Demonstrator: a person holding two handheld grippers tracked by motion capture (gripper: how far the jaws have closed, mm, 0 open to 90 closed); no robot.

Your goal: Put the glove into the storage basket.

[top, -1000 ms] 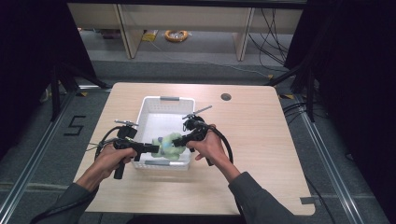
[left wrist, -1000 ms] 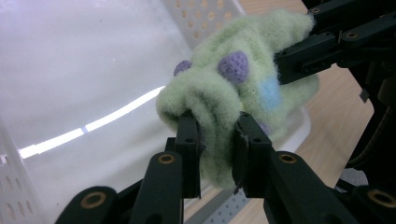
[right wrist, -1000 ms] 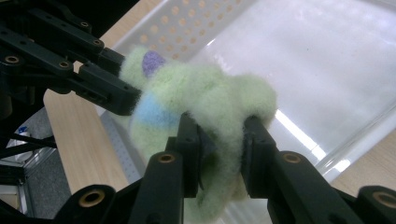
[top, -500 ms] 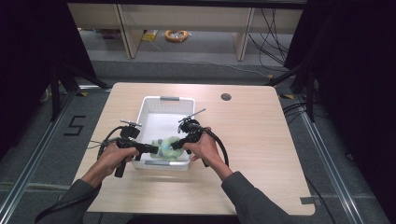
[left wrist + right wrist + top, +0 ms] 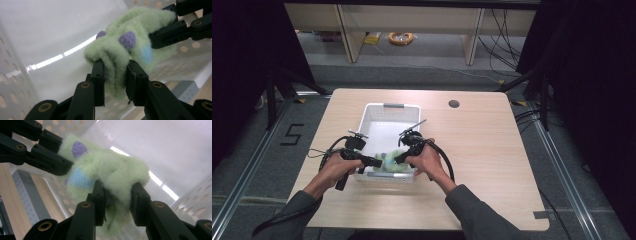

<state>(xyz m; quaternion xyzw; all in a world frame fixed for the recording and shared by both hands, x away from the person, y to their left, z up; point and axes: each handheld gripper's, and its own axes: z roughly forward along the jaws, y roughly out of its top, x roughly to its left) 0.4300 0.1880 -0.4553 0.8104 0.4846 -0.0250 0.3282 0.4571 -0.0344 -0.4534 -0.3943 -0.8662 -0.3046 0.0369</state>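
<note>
A fuzzy green sock [image 5: 391, 162] with purple and blue spots sits low in the white basket [image 5: 384, 106], at its 6 o'clock end, on the wooden worktop [image 5: 482, 150]. The left gripper [image 5: 113, 75] pinches one end of the sock, its jaws just having eased wider. The right gripper [image 5: 117, 195], opposite, pinches the other end the same way, its jaws likewise just eased wider.

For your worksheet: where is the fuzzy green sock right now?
The green sock hangs in the white basket's near end, between left gripper and right gripper.
</note>
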